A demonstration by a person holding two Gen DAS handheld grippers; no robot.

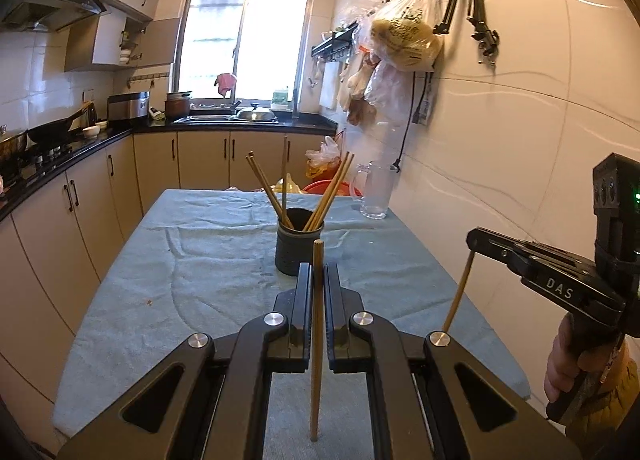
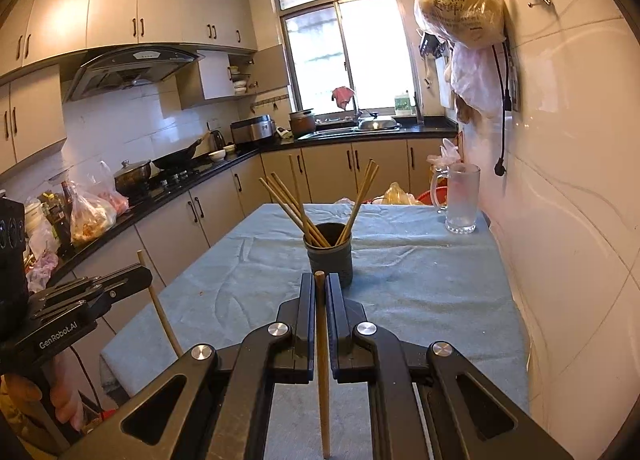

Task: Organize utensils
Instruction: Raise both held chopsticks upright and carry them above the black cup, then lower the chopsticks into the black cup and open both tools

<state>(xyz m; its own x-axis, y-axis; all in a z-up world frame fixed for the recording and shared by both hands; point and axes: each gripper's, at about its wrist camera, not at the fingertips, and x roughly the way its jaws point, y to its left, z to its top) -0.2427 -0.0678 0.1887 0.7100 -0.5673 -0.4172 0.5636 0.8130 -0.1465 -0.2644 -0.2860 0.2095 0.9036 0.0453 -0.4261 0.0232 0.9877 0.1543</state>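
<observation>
A dark utensil cup (image 1: pixel 298 250) stands mid-table with several wooden chopsticks (image 1: pixel 264 189) leaning out of it; it also shows in the right wrist view (image 2: pixel 329 260). My left gripper (image 1: pixel 318 272) is shut on a chopstick (image 1: pixel 317 340), held upright just short of the cup. My right gripper (image 2: pixel 319 282) is shut on another chopstick (image 2: pixel 322 360), also upright and near the cup. The right gripper shows at the right of the left wrist view (image 1: pixel 476 244), its chopstick (image 1: pixel 460 292) hanging below. The left gripper shows at the left of the right wrist view (image 2: pixel 140 274).
The table is covered by a blue-grey cloth (image 1: pixel 200 280). A glass mug (image 2: pixel 462 197) stands at the far right corner by the tiled wall. Kitchen counters with a stove and pots (image 2: pixel 176 175) run along the left. Bags (image 1: pixel 404 39) hang on the wall.
</observation>
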